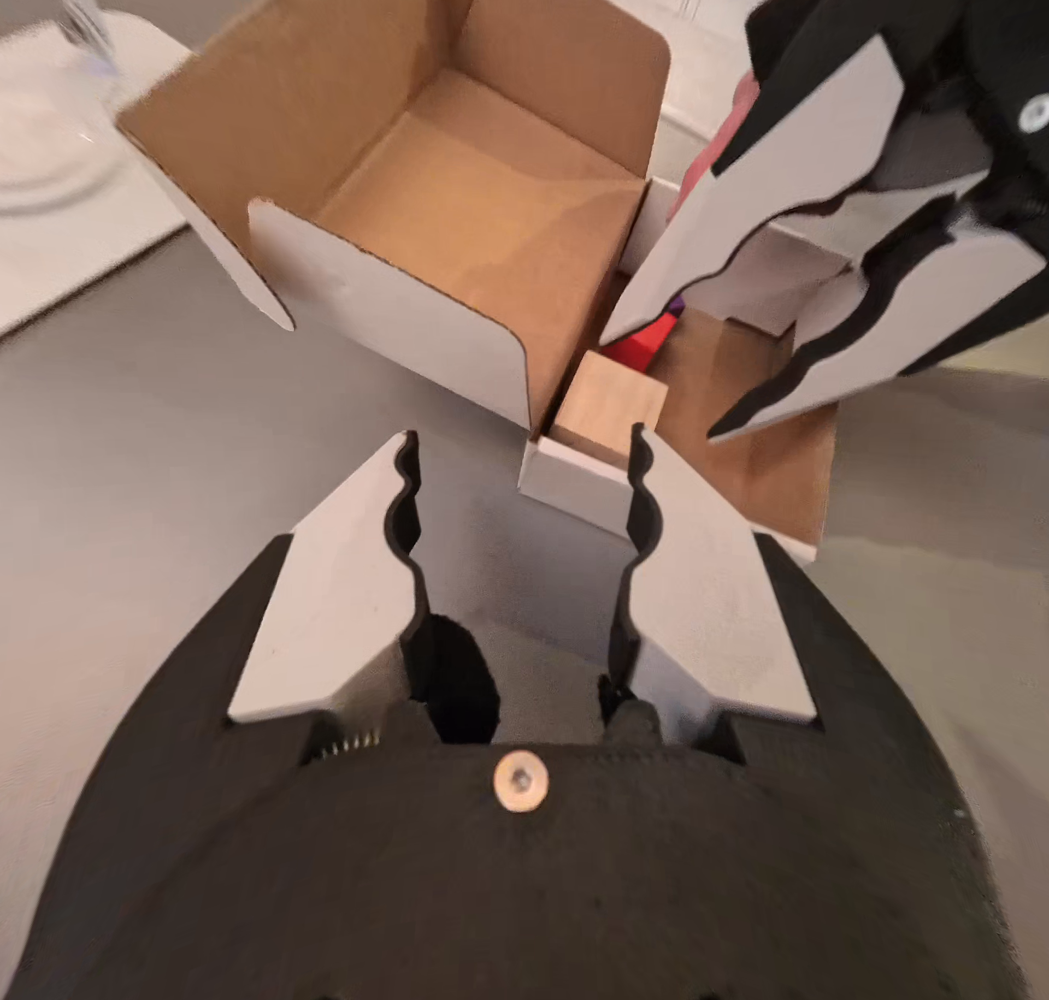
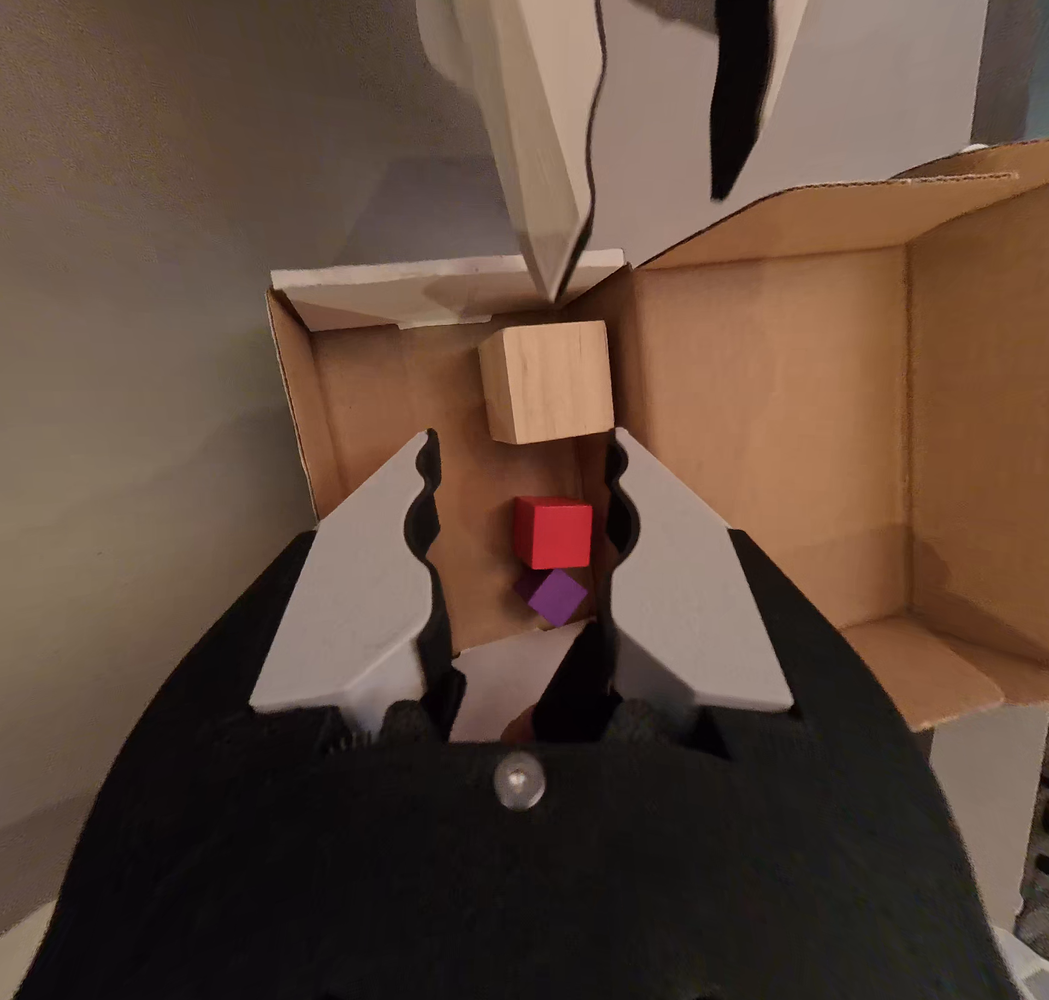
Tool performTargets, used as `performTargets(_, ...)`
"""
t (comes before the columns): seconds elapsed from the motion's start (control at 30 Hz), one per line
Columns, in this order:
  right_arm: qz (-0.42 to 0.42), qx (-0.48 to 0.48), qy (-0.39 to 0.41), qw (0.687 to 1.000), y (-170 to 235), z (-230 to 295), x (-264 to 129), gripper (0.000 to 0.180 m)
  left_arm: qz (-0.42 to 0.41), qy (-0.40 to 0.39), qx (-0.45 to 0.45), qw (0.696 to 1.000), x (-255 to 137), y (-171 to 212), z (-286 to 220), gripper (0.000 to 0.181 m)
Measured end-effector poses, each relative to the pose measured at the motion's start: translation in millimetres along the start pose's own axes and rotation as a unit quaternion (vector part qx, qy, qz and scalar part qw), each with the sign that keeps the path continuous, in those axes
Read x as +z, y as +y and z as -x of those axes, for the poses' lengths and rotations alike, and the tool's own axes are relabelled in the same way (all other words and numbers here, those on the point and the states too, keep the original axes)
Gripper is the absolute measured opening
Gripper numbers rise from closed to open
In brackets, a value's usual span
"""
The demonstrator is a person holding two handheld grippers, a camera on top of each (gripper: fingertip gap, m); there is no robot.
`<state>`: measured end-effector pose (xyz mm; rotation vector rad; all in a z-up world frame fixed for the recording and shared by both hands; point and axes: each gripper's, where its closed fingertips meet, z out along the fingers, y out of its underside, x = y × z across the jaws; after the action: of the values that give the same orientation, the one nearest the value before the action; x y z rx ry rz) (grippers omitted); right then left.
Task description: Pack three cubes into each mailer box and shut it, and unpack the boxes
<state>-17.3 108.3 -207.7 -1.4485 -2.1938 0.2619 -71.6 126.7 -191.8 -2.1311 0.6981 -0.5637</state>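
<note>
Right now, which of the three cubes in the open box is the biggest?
The plain wooden cube, unpainted, sitting by the box's far flap. The red cube is clearly smaller, and the purple cube smaller still.

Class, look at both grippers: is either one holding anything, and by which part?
Nothing is held. The left gripper and right gripper are both open, empty, above the mailer box.

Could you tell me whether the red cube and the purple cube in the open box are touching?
Touching: the right wrist view shows the purple cube meeting the lower edge of the red cube, no gap.
</note>
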Motion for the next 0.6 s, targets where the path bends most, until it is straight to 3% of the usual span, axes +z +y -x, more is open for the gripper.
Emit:
performTargets(0.13,0.013,-0.01,-0.001,1.0,-0.6,-2.2,9.0,0.059,-0.005,0.037,-0.027,0.999,17.4,-0.8,2.3,0.052)
performTargets(0.2,0.016,-0.012,0.0,1.0,-1.7,-4.9,11.0,0.059,-0.013,0.038,-0.033,0.999,22.2,-3.4,6.3,0.033)
performTargets(0.6,0.037,-0.038,0.02,0.998,-12.3,-14.2,21.5,0.056,-0.009,0.022,0.009,1.0,25.7,-4.7,7.0,0.011)
